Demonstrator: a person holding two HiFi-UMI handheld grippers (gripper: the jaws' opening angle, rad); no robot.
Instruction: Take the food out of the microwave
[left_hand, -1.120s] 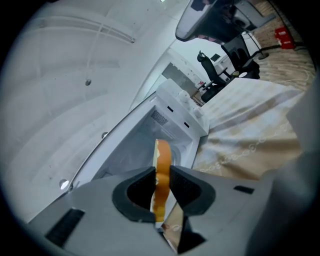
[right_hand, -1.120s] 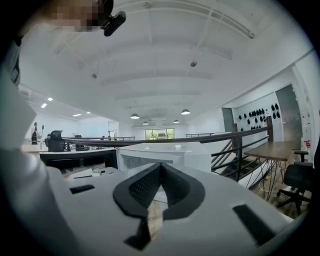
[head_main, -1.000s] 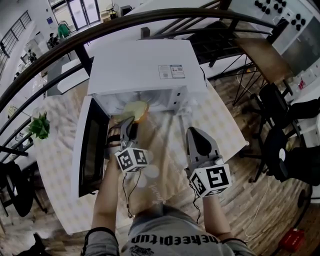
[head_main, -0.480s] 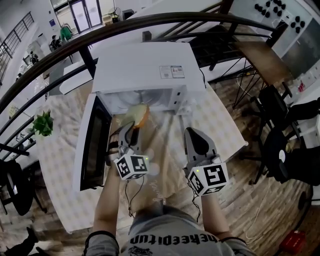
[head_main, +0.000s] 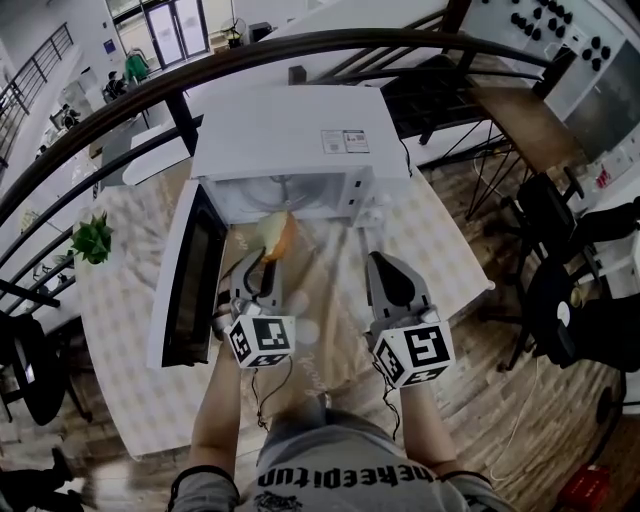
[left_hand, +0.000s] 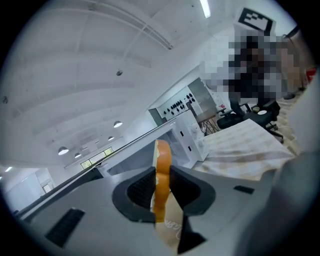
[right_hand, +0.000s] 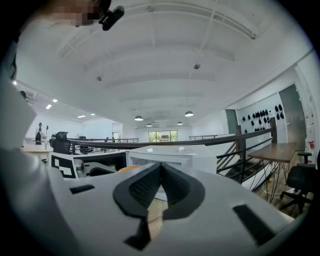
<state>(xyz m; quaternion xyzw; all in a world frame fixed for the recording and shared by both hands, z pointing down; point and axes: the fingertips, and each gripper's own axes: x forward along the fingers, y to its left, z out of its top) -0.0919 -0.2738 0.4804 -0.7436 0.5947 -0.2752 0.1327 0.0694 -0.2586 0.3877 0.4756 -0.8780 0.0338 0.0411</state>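
Observation:
A white microwave (head_main: 295, 135) stands on the table with its door (head_main: 187, 280) swung open to the left. My left gripper (head_main: 262, 266) is shut on a flat orange pastry in a paper wrapper (head_main: 276, 234), held in front of the microwave's opening. In the left gripper view the pastry (left_hand: 161, 172) stands on edge between the dark pads, my left gripper (left_hand: 162, 187) rolled so the room looks tilted. My right gripper (head_main: 392, 284) hovers over the table to the right, its jaws shut with nothing between them. In the right gripper view my right gripper (right_hand: 161, 182) points at the microwave (right_hand: 172, 157).
The table (head_main: 450, 260) has a pale checked cloth. A small green plant (head_main: 92, 240) sits at its far left. A dark curved railing (head_main: 300, 45) runs behind the microwave. Black chairs (head_main: 560, 260) stand on the wooden floor at the right.
My left gripper has drawn the pastry out from the microwave's mouth toward me, lifted it and rolled it onto its edge. The right gripper has shifted only slightly.

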